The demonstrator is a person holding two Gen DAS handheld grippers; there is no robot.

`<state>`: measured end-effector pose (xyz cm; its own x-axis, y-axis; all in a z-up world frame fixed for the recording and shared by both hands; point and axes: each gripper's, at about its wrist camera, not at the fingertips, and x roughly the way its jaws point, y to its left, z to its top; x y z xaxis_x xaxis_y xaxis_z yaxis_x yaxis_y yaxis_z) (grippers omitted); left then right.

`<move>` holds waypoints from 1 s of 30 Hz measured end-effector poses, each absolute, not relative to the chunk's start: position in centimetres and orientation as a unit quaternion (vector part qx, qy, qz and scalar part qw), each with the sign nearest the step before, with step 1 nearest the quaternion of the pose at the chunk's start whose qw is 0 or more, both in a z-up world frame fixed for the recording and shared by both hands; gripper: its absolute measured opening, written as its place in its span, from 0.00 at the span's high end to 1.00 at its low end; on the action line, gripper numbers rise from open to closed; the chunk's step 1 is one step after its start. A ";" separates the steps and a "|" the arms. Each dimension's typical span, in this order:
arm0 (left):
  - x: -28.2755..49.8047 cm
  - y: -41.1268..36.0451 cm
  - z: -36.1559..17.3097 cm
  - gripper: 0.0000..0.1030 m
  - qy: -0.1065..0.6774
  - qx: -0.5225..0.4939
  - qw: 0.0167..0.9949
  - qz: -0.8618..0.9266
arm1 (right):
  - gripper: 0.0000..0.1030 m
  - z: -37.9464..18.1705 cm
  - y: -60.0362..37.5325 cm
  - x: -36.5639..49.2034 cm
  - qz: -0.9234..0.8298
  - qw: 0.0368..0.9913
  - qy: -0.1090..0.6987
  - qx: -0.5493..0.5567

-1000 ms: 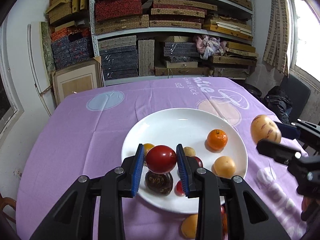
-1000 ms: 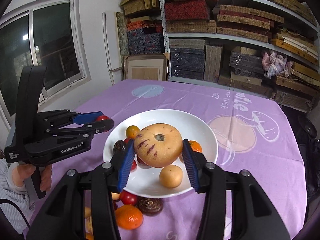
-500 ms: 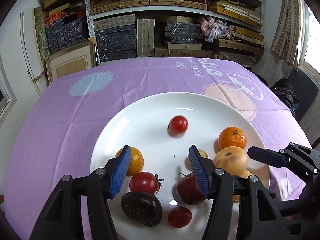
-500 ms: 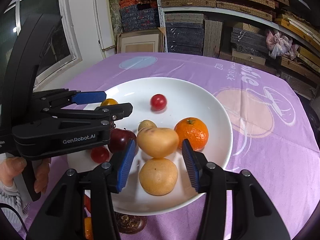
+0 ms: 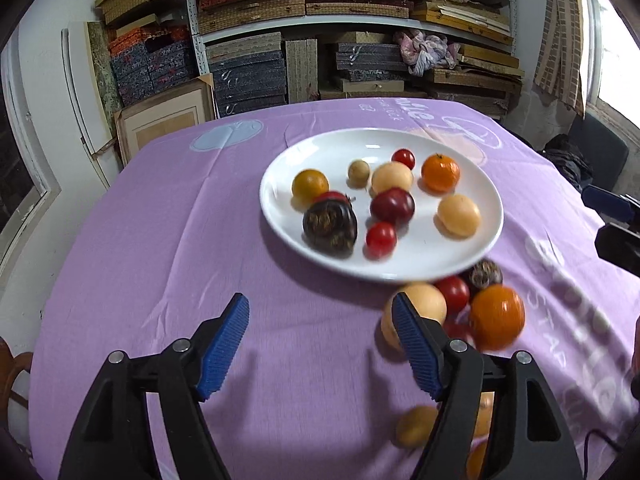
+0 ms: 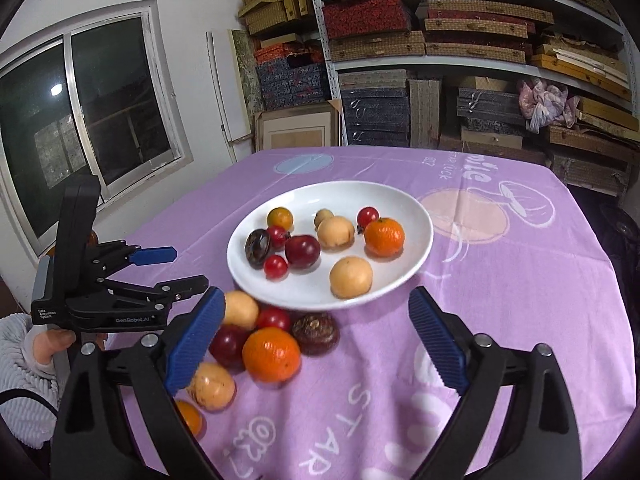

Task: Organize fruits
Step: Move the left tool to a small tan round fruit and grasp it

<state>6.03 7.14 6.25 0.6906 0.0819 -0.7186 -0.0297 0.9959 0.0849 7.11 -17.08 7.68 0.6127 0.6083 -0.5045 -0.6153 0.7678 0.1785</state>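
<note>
A white plate (image 5: pixel 476 252) (image 6: pixel 420 240) on the purple cloth holds several fruits: an orange mandarin (image 6: pixel 384 237), two tan round fruits, a dark red plum (image 6: pixel 303 251), cherry tomatoes and a dark mangosteen (image 5: pixel 330 225). A loose pile lies in front of the plate: a mandarin (image 6: pixel 271 355) (image 5: pixel 497 316), a tan fruit (image 5: pixel 424 306), tomatoes, a brown fruit (image 6: pixel 316 333). My left gripper (image 5: pixel 320 344) is open and empty over bare cloth, left of the pile; it also shows in the right wrist view (image 6: pixel 168 268). My right gripper (image 6: pixel 316 336) is open and empty above the pile.
The table's edges drop off at left and right. Shelves of stacked boxes (image 6: pixel 440 60) stand behind the table. A window (image 6: pixel 80 112) is on the left wall. A framed board (image 5: pixel 160 124) leans by the shelves. The person's hand (image 6: pixel 44 344) holds the left gripper.
Both grippers let go of their fruits onto the plate, opened wide and pulled back toward the near side. The red tomato and the tan fruit now lie on the plate.
</note>
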 end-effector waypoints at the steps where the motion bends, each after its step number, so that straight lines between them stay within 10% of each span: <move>1: 5.2 6.9 5.6 0.27 0.396 0.039 0.917 0.029 | 0.12 7.2 -17.4 6.4 0.340 0.898 0.280 -0.004; 30: 0.5 3.8 2.5 0.22 0.396 0.062 0.915 -0.033 | 0.11 5.6 -18.3 6.7 0.343 0.888 0.305 0.010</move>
<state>0.47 3.81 2.51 0.6835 -0.0122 -0.7299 0.1103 0.9901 0.0867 6.75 -18.28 5.60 0.5789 0.6158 -0.5345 -0.6033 0.7644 0.2273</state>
